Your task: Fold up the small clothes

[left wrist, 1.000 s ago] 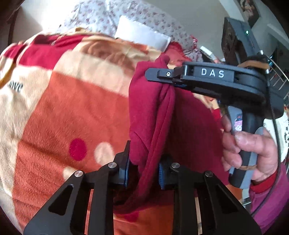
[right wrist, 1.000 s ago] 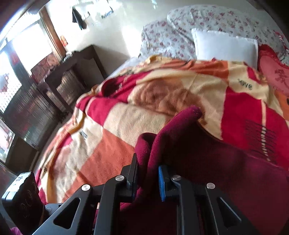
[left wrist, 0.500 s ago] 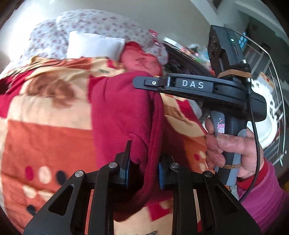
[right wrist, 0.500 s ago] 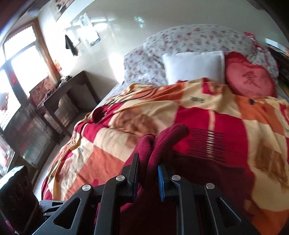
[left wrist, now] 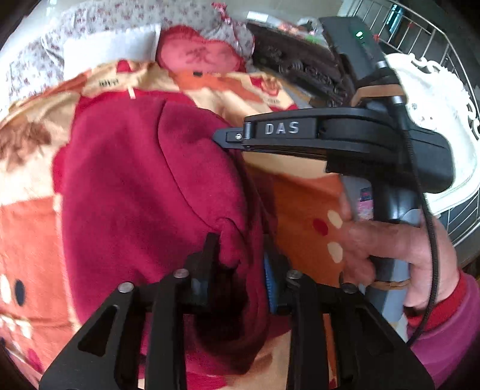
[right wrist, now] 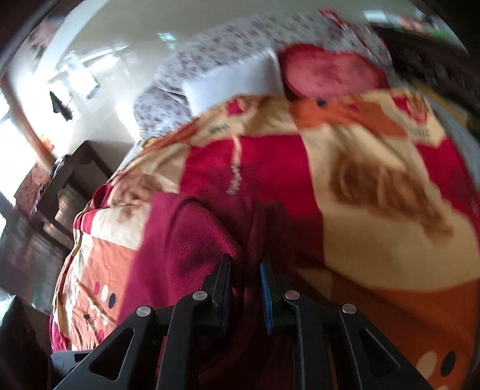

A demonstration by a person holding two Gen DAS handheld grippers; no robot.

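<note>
A dark red fleece garment (left wrist: 144,180) hangs spread over the patterned blanket. My left gripper (left wrist: 240,255) is shut on a bunched edge of it. My right gripper (right wrist: 246,270) is shut on another edge of the same garment (right wrist: 186,240); its side shows in the left wrist view (left wrist: 234,138), gripping the cloth's upper right corner. The garment is stretched between the two grippers, its lower part draped below the left fingers.
An orange, red and cream blanket (right wrist: 375,186) covers the bed. A white pillow (right wrist: 234,81), a red heart cushion (right wrist: 330,72) and a floral pillow (left wrist: 90,24) lie at the head. A dark wooden dresser (right wrist: 60,186) stands left of the bed.
Both grippers swung right while holding the garment. The cloth went from a bunched vertical strip to a wider spread sheet. The views now face the head and right side of the bed.
</note>
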